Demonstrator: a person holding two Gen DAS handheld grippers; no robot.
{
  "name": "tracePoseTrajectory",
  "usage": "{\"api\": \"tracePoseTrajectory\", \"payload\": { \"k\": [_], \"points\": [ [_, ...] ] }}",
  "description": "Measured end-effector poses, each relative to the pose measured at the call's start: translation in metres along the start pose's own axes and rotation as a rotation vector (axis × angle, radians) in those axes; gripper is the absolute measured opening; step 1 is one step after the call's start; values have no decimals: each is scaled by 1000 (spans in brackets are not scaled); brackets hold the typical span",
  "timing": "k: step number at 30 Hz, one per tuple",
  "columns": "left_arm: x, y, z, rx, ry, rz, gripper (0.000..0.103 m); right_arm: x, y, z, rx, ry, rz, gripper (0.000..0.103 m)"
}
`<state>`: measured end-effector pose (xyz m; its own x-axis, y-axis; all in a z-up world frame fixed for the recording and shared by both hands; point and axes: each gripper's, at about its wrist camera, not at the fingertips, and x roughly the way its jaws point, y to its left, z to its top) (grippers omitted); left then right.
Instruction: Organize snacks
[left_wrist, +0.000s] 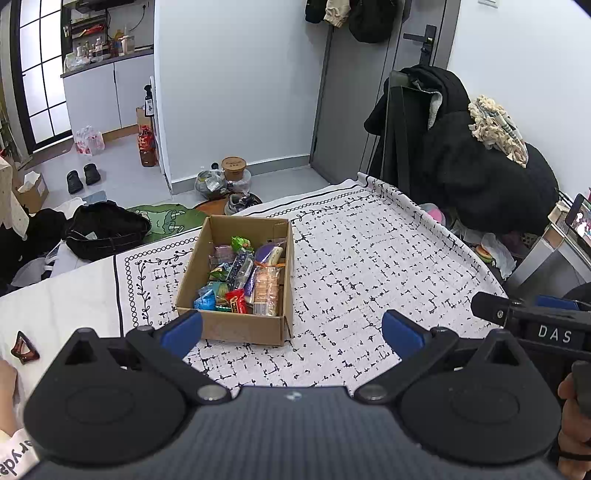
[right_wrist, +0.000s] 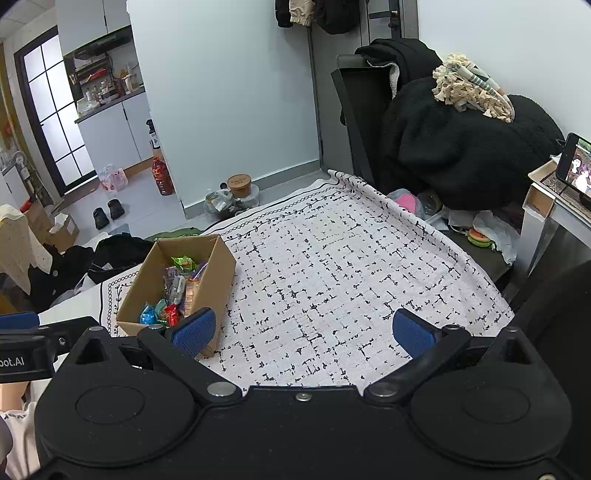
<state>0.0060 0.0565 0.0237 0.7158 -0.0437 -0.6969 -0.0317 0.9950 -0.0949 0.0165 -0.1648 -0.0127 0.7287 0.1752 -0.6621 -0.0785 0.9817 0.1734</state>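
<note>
**Snacks boxed, both grippers idle**

The cardboard box (left_wrist: 236, 280) sat left of centre in the left wrist view, on the patterned tablecloth (left_wrist: 369, 258), and held the snacks (left_wrist: 243, 277) in a loose heap: coloured wrappers, a red packet, a stack of biscuits. No snack lay loose on the cloth in either view. The left gripper (left_wrist: 291, 328) hung at the lower middle of its frame, fingers spread wide and holding nothing. The right gripper (right_wrist: 303, 332) was likewise parted and empty, its left pad overlapping the box's near corner in the picture. Gathering looked finished; any next move would call for reaching down into the box to straighten the packets.
</note>
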Motion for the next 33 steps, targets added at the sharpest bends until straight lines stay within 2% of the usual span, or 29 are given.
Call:
{"api": "tracePoseTrajectory", "payload": {
  "k": [33],
  "points": [
    [-2,4,-4,-3,6,4,103,-2,6,-1,-27,-1,5,103]
  ]
}}
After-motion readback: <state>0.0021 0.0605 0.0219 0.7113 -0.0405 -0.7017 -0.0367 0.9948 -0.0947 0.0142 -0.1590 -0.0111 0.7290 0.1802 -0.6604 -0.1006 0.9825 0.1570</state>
